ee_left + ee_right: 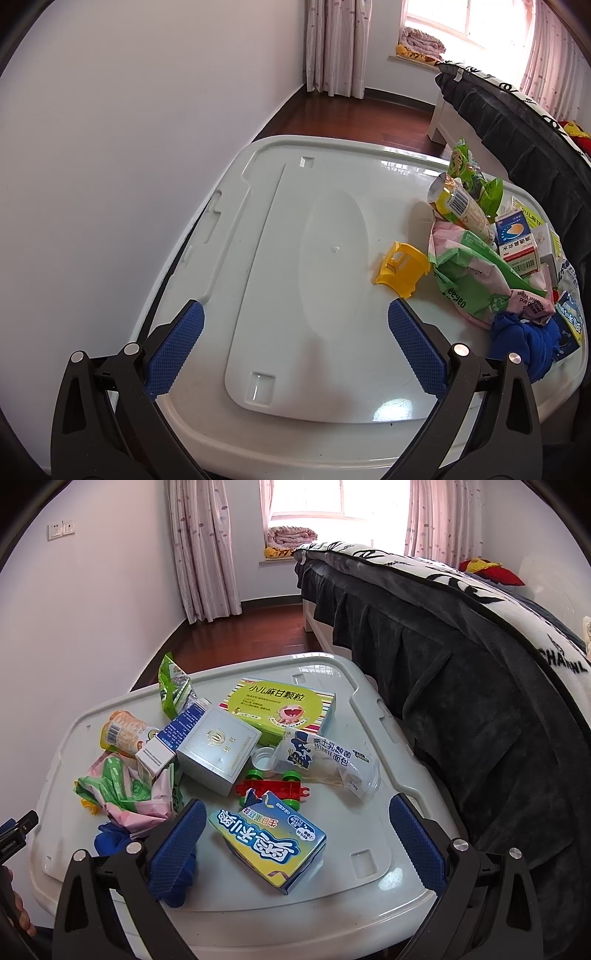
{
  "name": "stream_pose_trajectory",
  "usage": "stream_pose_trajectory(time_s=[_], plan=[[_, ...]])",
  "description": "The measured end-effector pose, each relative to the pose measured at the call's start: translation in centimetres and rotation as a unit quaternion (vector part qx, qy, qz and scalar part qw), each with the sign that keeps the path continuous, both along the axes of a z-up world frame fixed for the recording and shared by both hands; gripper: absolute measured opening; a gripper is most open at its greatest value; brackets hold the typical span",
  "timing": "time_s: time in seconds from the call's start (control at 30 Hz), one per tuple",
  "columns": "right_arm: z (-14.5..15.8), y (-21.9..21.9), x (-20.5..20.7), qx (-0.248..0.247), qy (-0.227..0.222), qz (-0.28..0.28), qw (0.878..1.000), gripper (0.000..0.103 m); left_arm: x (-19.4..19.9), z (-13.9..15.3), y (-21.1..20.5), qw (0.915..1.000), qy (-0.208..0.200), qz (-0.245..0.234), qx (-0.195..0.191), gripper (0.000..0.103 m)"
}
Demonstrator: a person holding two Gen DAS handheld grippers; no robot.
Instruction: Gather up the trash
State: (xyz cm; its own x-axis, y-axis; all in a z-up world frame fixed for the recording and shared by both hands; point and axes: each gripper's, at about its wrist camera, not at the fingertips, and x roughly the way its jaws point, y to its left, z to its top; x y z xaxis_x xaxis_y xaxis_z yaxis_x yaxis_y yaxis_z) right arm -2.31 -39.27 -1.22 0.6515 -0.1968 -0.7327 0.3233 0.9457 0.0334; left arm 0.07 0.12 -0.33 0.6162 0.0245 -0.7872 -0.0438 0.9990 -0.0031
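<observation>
Trash lies on a white plastic lid [280, 229]. In the left wrist view my left gripper [295, 317] is open and empty over the bare lid, left of a yellow toy piece [402, 267], a green-pink wipes pack [476, 273], a snack bag [461, 203] and a blue cloth [524, 341]. In the right wrist view my right gripper [295, 818] is open and empty just above a blue-yellow box [269, 843]. Behind it lie a red toy car base [273, 788], a bread wrapper [325, 764], a silver box [218, 751] and a green medicine box [284, 709].
A bed with a dark skirt [443, 664] stands close along the lid's right side. A white wall [129, 147] is on the left. Wooden floor [255, 627], curtains and a window lie beyond. The lid also shows in the right wrist view [354, 882].
</observation>
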Motion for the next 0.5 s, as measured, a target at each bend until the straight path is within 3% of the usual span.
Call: stream_pose_trajectory(time_s=[0.5], plan=[[-0.08, 0.02, 0.11, -0.002, 0.002, 0.0, 1.0, 0.098, -0.19, 0.21, -0.04, 0.9997, -0.009, 0.009, 0.022, 0.097]])
